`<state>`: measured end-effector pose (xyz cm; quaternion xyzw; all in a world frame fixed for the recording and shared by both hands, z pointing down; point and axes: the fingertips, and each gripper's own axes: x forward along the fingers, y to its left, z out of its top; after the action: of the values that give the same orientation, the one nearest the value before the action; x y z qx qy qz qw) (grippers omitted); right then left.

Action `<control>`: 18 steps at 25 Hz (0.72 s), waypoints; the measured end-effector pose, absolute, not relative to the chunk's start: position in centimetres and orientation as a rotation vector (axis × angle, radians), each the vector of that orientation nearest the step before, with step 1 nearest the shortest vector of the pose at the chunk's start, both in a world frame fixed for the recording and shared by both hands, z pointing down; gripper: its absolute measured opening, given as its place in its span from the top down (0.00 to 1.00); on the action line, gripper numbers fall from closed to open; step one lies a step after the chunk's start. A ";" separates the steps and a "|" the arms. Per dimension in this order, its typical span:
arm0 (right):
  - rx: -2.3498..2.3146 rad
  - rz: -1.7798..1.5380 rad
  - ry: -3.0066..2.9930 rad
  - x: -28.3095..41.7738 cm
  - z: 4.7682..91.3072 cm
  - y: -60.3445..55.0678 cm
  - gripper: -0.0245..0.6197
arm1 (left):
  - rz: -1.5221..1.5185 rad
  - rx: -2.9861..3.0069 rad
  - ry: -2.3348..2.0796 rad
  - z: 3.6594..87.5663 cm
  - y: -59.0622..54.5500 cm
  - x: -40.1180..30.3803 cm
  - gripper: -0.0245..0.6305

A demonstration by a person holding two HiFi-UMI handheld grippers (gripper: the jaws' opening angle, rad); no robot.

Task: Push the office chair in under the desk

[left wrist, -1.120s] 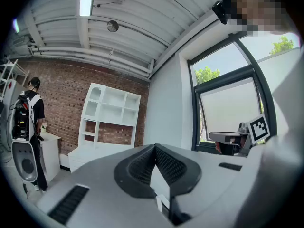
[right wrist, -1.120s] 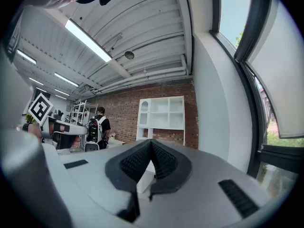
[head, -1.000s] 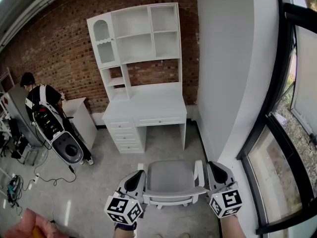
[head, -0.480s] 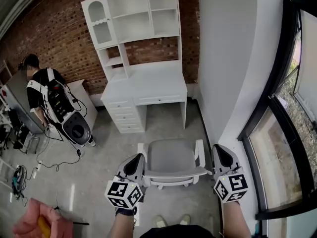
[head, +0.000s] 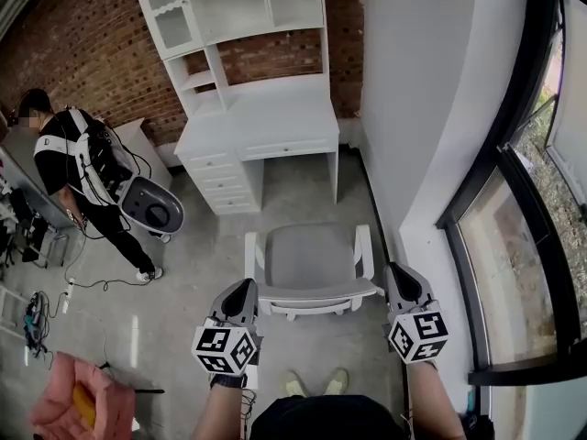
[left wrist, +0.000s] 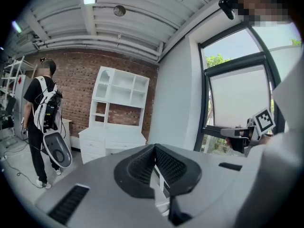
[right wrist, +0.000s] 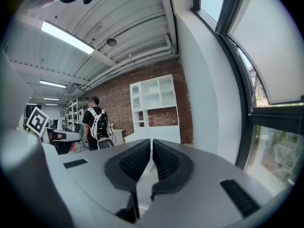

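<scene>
Progress so far is basically zero — office chair (head: 307,264) sits out on the floor (head: 188,273), well apart from the white worktop (head: 275,122), seat facing the open side next to the drawers (head: 220,177), and no part of it is tucked under yet. Left gripper (head: 246,288) and right gripper (head: 395,271) hang just beside the two ends of the backrest, one on each side, fingers on both pressed together and pinching nothing, and I can't tell if either actually touches the chair. Whole push is left, I'd say — get contact on the back and roll it straight in under the worktop.
</scene>
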<state>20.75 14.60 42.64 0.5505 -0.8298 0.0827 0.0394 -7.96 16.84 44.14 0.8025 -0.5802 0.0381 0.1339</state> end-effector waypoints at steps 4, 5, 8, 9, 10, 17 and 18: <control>1.661 0.329 -2.511 21.8 46.1 15.0 0.95 | 0.172 2.269 -1.700 46.8 17.6 -7.6 0.95; 1.655 0.352 -2.505 22.0 46.9 15.1 0.95 | 0.188 2.255 -1.706 47.3 17.8 -7.5 0.95; 1.640 0.434 -2.495 22.7 49.1 15.3 0.95 | 0.223 2.218 -1.721 48.8 18.4 -7.1 0.95; 1.639 0.462 -2.491 23.0 49.8 15.2 0.95 | 0.232 2.208 -1.726 49.2 18.6 -7.0 0.95; 1.641 0.482 -2.485 23.2 50.3 15.2 0.95 | 0.242 2.198 -1.730 49.6 18.7 -7.0 0.95; 1.643 0.563 -2.430 23.9 53.2 13.9 0.95 | 0.285 2.151 -1.765 51.6 18.3 -7.9 0.95; 1.643 0.581 -2.424 23.9 53.6 13.7 0.94 | 0.293 2.154 -1.767 51.8 18.1 -8.0 0.95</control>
<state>23.88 13.69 53.57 0.5487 -0.8095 0.1939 0.0778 -8.04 18.09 51.81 0.7579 -0.6216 0.1031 0.1693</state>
